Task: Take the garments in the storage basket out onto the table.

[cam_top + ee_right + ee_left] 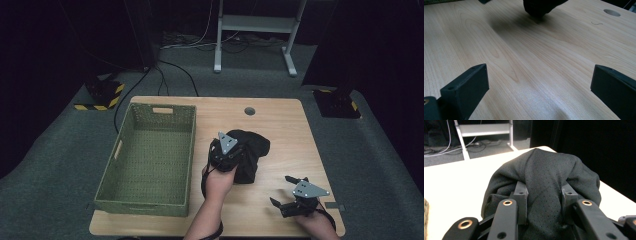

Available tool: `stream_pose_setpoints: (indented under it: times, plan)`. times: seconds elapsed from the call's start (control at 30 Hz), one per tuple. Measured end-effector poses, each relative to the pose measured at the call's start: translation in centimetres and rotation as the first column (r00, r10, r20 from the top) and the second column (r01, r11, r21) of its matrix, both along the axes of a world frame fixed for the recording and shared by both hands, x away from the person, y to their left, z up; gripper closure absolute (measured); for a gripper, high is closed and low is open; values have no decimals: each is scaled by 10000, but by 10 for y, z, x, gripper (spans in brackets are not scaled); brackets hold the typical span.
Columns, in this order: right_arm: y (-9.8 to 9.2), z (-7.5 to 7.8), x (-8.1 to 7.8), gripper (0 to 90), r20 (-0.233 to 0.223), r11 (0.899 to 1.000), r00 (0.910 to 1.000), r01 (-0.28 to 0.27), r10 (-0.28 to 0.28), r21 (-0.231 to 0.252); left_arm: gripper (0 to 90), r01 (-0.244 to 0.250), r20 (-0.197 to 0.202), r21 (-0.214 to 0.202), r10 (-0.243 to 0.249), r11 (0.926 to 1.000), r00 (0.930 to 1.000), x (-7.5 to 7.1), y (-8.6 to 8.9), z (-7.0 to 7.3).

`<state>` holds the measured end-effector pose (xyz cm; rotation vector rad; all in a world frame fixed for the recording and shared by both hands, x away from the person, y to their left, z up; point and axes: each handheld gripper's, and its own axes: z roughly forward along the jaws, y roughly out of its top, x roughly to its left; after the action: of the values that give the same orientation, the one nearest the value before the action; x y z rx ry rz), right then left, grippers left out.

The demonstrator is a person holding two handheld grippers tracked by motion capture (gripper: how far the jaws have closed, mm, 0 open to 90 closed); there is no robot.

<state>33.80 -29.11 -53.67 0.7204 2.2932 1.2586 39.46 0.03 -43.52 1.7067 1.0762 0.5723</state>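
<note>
Clearly the left claw [544, 192], clamped on a fold of the black cloth [250, 150] bunched mid-bench beside the green basket [150, 155], should lift high enough to clear the rim, while the right claw [536, 87] waits wide open.

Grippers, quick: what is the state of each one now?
Left gripper: closed on the black mesh fabric garment.
Right gripper: open, holding nothing, over the light wooden table.
</note>
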Motion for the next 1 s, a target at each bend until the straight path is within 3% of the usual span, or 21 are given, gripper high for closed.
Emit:
stream_pose_setpoints:
  times: [0.27, 1.0]
  plan:
    - [0, 0, 0, 12, -4, 10000, 10000, -17, 17, 14, 663, 24, -579, 8, -24, 10000, 9983, 6, -3, -17]
    - [0, 0, 0, 12, -8, 10000, 10000, -2, 2, 41, 654, 162, -1462, 325, -112, 9993, 9892, 20, -12, -44]
